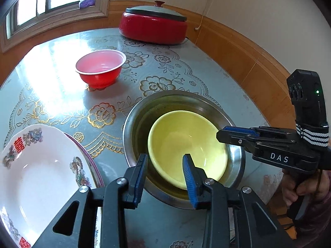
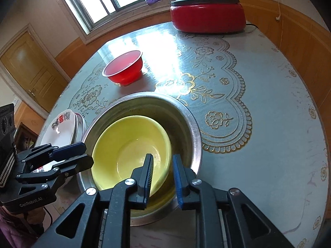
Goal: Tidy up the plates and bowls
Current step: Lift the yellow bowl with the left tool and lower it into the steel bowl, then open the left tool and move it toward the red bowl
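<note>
Both hand-held grippers, left (image 1: pixel 165 161) and right (image 2: pixel 162 161), parted over yellow bowl (image 1: pixel 186 142).

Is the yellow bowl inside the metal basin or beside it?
Inside. The yellow bowl sits within the metal basin, whose steel rim rings it on every side in both views.

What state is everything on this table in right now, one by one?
Yellow bowl: upright, empty, nested in the metal basin.
Metal basin: upright on the table.
Red bowl: upright, alone, empty.
White plate: stacked on another plate.
Red cooker: lid on.
Left gripper: open astride the yellow bowl's rim.
Right gripper: open astride that rim.
</note>
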